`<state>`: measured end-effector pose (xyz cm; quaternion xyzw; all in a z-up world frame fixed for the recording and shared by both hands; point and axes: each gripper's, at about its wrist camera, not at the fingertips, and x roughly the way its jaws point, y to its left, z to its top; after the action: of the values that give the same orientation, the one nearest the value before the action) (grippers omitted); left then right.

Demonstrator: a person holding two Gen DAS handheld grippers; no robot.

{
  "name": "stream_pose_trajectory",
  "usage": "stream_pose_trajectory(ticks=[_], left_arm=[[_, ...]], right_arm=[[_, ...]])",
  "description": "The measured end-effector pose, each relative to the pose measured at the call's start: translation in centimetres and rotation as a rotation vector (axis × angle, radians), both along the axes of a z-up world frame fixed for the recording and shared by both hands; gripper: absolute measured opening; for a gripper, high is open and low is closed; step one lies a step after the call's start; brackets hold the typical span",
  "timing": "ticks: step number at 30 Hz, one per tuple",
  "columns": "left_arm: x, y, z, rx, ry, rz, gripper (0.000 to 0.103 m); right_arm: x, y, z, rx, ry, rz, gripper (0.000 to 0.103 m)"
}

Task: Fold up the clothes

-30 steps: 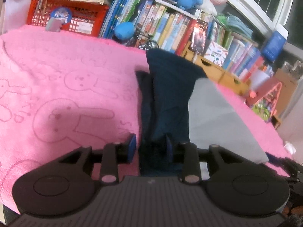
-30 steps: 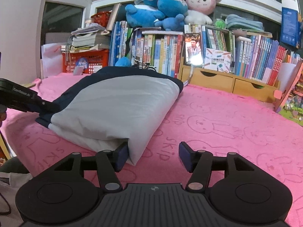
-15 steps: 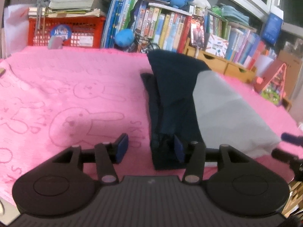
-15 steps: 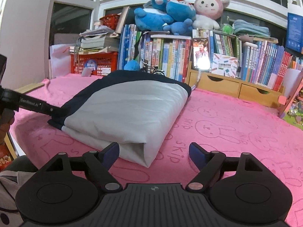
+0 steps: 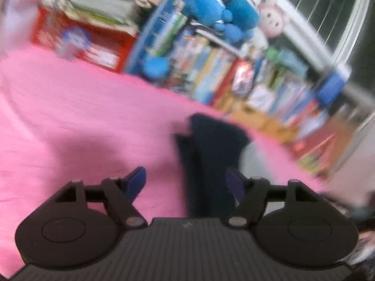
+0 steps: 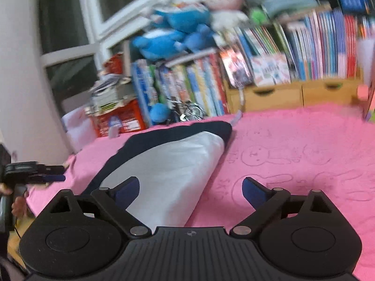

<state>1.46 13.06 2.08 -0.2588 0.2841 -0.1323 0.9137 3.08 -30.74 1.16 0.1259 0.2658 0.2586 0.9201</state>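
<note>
A: Left wrist view first. Where is the garment?

B: The folded garment [image 5: 208, 164] lies on the pink blanket [image 5: 82, 121], running from the middle out toward 4 o'clock; the navy layer shows best and a grey panel sits on its right. The picture is smeared, so the edges are vague. The left gripper [image 5: 187, 182] has its jaws apart and opening. The navy end lies in the gap near the right-hand finger, but the pads do not press on it.

A: And the right wrist view?

B: There the garment [image 6: 168, 164] reaches from the centre up toward 12 o'clock, grey on top with a navy rim along its far and left edges. The right gripper [image 6: 191, 187] is wide and opening; the near grey corner lies between the fingers, unpinched. The left gripper [image 6: 35, 174] shows at 9 o'clock, off the cloth's left edge.

A: How will it handle?

B: I'd judge it light, soft and limp: it sags wherever it isn't held, and the stacked layers can slide apart. Best taken at the two near corners, pinching all layers through, close to the folded edge
</note>
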Motion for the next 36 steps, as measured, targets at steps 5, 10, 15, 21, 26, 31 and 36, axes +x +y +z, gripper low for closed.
stream_pose_trajectory(ticks=[5, 10, 15, 21, 26, 31, 36], left_arm=[[5.6, -2.3, -1.1, 0.007, 0.069, -0.076, 0.077], [9.5, -3.3, -3.6, -0.039, 0.175, -0.133, 0.076], [10.6, -3.7, -5.0, -0.07, 0.186, -0.176, 0.058], [12.0, -4.3, -4.0, 0.05, 0.133, -0.251, 0.058], [13.9, -4.3, -4.1, 0.043, 0.121, -0.272, 0.054], [15.4, -3.7, -4.7, -0.019, 0.157, -0.293, 0.054], [14.0, -2.2, -5.3, -0.111, 0.22, -0.341, 0.071]], right_arm=[[6.5, 1.5, -2.8, 0.155, 0.184, 0.027, 0.095], [9.3, 3.1, -4.3, 0.108, 0.216, 0.041, 0.095], [10.4, 3.9, -5.6, 0.108, 0.226, 0.078, 0.072], [12.3, 4.8, -5.8, 0.118, 0.225, 0.102, 0.057], [14.2, 5.0, -5.8, 0.131, 0.243, 0.105, 0.055], [15.2, 4.6, -6.0, 0.147, 0.278, 0.106, 0.049], [14.4, 3.3, -6.0, 0.12, 0.338, 0.192, 0.067]])
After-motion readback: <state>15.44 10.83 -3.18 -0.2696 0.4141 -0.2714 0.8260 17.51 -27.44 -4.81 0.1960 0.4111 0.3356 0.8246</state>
